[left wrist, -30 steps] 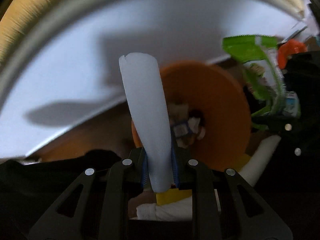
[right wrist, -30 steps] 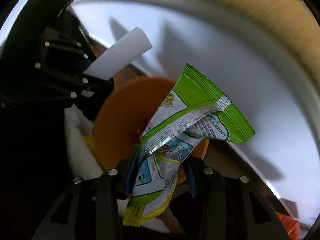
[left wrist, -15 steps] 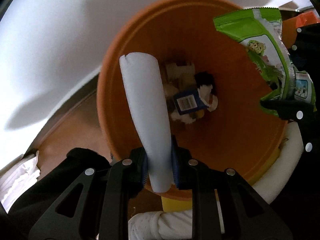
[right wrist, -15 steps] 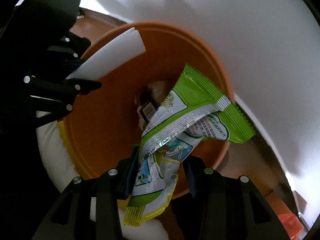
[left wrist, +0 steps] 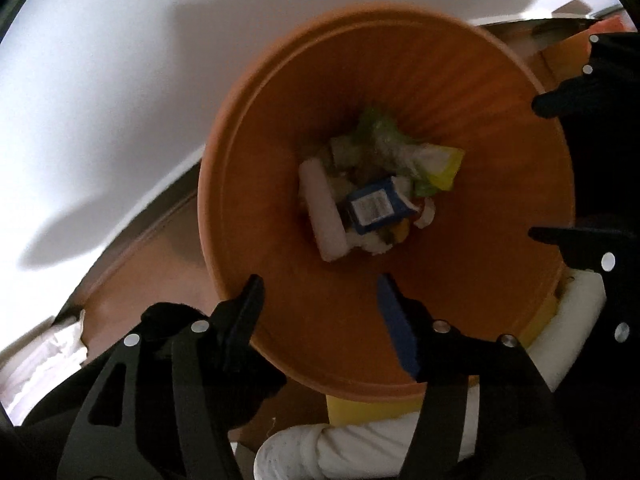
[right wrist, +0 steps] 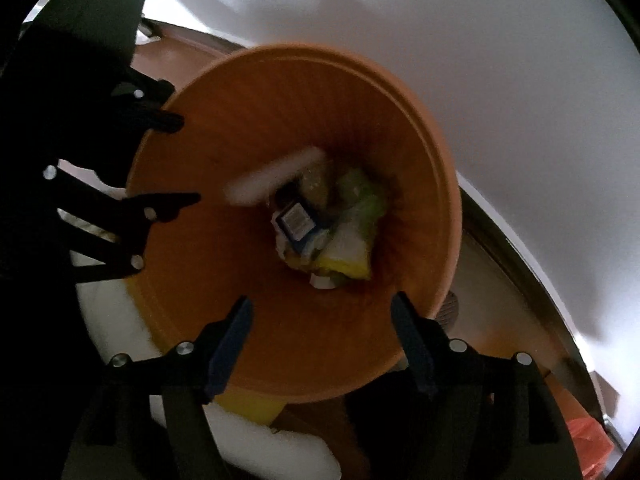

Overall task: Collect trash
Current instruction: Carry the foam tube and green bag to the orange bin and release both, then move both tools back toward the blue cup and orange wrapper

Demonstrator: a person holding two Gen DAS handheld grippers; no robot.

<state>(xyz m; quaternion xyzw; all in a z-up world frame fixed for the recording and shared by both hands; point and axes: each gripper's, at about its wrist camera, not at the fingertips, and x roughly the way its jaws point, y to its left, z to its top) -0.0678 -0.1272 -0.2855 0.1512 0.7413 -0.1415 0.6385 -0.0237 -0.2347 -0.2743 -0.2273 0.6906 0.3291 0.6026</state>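
The white paper roll (left wrist: 324, 212), a blurred pale cylinder, lies slanted against the wall of the orange bin (left wrist: 256, 184) beside the green-yellow wrapper (left wrist: 436, 164), while left gripper (left wrist: 320, 300) and right gripper (right wrist: 320, 320), jaws just opened, stand empty above the rim.

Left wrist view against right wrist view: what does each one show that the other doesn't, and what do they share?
Only the left wrist view shows folded white cloth at its lower left edge. Only the right wrist view shows an orange-red bag at its lower right.

Both show the orange bin from above, with the white paper roll, the green wrapper and a blue barcoded packet lying inside. Both the left gripper and the right gripper have just been opening; nothing is between their jaws.
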